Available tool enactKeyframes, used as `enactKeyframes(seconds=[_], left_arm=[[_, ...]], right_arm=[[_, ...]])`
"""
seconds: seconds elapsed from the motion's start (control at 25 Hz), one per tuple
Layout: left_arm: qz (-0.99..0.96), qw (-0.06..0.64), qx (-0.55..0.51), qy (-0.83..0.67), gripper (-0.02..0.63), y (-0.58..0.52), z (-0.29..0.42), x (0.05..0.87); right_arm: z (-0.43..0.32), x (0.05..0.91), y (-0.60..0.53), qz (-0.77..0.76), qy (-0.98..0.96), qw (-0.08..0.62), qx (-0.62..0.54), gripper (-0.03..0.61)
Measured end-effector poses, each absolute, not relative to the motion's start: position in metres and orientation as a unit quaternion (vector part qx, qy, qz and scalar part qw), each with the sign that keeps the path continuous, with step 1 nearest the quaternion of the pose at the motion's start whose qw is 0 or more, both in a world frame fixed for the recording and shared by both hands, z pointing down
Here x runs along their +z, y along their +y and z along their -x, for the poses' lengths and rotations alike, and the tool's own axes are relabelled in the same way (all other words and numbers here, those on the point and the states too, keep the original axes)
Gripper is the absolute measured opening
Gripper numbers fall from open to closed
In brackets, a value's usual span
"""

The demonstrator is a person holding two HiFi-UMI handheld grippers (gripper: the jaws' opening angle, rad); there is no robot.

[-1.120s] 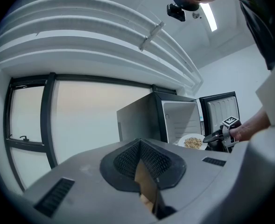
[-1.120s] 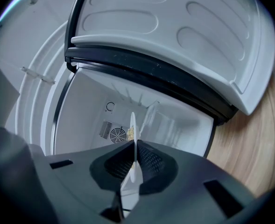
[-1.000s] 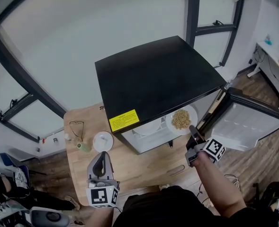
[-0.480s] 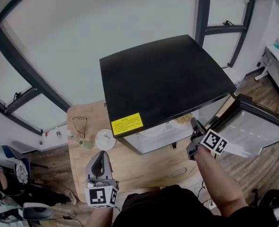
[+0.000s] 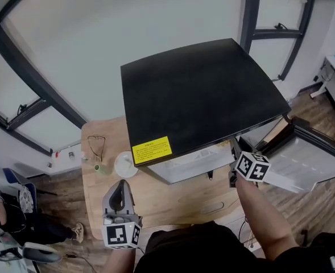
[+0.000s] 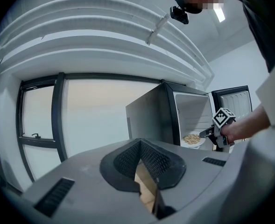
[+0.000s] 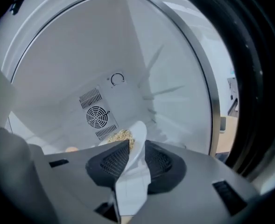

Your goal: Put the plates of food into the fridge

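Got the right gripper [image 7: 135,143] poked into the open fridge [image 5: 201,95], jaws just been easing apart w/ the plate [image 7: 133,183] rim btwn them, not rly clamped. Seeing that plate w/ grainy food [image 7: 121,135] inside the compartment, below the back-wall fan vent [image 7: 96,117]. Holding the left gripper [image 5: 120,191] over the wooden table [image 5: 173,201], tips pinched together, nothing in em.

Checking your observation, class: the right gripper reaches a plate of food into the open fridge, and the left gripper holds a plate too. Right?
Not quite. The left gripper holds nothing, as the left gripper view shows. The right gripper does reach the plate of food into the open fridge; its jaws have just been opening, rim between them.
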State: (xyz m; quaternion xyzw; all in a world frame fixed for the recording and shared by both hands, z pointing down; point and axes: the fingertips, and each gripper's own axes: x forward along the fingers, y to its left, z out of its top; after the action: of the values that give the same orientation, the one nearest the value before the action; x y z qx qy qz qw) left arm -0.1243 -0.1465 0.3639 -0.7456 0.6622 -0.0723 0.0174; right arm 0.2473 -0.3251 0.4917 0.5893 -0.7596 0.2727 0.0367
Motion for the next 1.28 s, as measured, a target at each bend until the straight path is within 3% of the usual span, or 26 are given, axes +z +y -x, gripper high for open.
enactKeyframes(seconds=[0.28, 0.88, 1.28], left_arm=[[0.738, 0.013, -0.074, 0.671, 0.003, -0.145, 0.125, 0.365], [0.733, -0.001, -0.076, 0.676, 0.003, -0.127, 0.138, 0.371], [0.735, 0.013, -0.055, 0.675, 0.003, -0.1, 0.18, 0.362]], right_arm=[[-0.254, 0.497, -0.334, -0.62, -0.747, 0.11, 0.214, 0.124], [-0.242, 0.463, -0.31, -0.617, -0.774, 0.076, 0.123, 0.123], [-0.196, 0.445, -0.263, -0.576, -0.806, 0.031, 0.133, 0.123]])
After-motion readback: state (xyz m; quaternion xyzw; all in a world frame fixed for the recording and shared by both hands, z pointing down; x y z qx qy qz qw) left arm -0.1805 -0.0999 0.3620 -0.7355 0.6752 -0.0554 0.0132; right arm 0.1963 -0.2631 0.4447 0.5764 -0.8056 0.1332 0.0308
